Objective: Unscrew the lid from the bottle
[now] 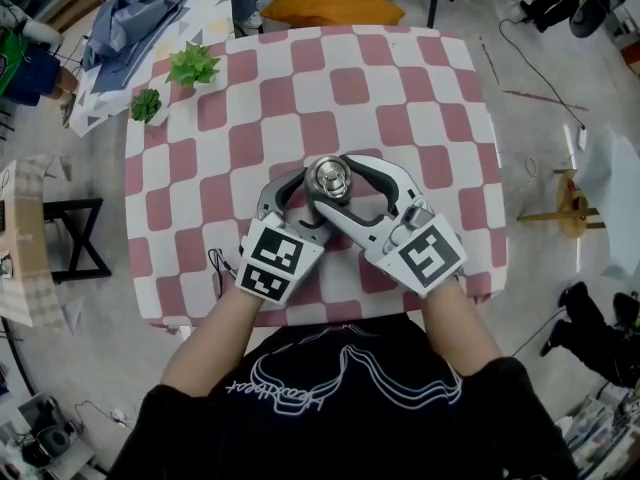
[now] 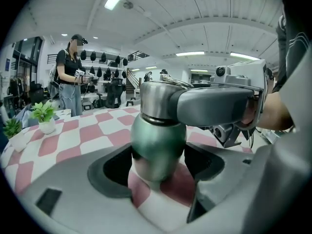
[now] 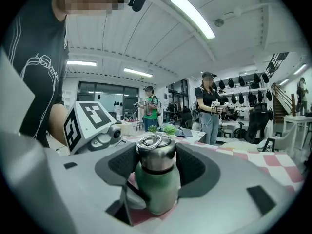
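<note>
Green-bodied and steel-capped, the bottle (image 3: 156, 189) stands upright on the pink-and-white checked table (image 1: 420, 88), a little nearer the person's edge than the far one and roughly midway across. The left gripper (image 2: 159, 167) is clamped low on the green body, with a dark pad against each side. The right gripper (image 3: 157, 162) sits higher, its two pads closed round the steel lid (image 3: 156, 155) and, as far as its own view shows, touching it on both sides. The lid is still on: it sits square above the dark band at the neck, no thread shows beneath it, and its ring handle lies flat on top. I judge the task to be at the gripping stage, with both holds set and the turning itself still to do. Whether the lid has been loosened at all cannot be read from here. What remains is to twist it against the held body, probably with several fresh grips, then lift it clear. Room is good. The cloth around the bottle is bare on every side, and the two small potted plants (image 1: 193, 65) stand well apart at the far left corner. The tight spot is between the grippers themselves, whose jaws cross close together at the bottle, so a long swing of the right one may bring it against the left.
</note>
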Demonstrator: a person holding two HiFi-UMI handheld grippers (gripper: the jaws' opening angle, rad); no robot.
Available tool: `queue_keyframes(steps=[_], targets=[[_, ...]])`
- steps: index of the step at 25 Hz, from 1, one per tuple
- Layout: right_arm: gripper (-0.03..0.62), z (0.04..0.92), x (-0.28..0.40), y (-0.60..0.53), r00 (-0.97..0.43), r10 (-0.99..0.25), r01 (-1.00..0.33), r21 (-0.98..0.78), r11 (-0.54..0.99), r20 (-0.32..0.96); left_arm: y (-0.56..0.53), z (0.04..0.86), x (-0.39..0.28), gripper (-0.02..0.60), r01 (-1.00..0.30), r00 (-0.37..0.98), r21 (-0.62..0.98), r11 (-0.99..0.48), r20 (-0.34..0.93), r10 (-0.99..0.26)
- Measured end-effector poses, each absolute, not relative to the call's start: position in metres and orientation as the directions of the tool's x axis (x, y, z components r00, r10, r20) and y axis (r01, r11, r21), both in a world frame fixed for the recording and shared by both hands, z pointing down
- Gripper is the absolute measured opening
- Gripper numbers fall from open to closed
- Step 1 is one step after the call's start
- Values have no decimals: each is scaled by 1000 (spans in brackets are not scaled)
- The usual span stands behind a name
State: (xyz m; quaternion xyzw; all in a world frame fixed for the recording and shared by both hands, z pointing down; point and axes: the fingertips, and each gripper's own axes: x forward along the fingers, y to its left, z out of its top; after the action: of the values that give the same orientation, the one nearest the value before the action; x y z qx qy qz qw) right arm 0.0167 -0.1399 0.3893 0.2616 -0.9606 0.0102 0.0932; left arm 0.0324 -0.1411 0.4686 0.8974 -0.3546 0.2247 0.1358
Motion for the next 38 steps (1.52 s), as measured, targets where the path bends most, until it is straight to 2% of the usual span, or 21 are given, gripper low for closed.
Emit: queue_keyframes(steps=[14, 38], targets=[[241, 390, 17, -142, -867, -461, -469, 4, 883, 190, -142, 469, 33, 337, -651, 684, 74, -755, 488, -542], [239, 393, 17, -142, -933, -167, -168, 26, 986, 320, -142, 468, 34, 337, -314, 843, 66, -947, 478, -247]])
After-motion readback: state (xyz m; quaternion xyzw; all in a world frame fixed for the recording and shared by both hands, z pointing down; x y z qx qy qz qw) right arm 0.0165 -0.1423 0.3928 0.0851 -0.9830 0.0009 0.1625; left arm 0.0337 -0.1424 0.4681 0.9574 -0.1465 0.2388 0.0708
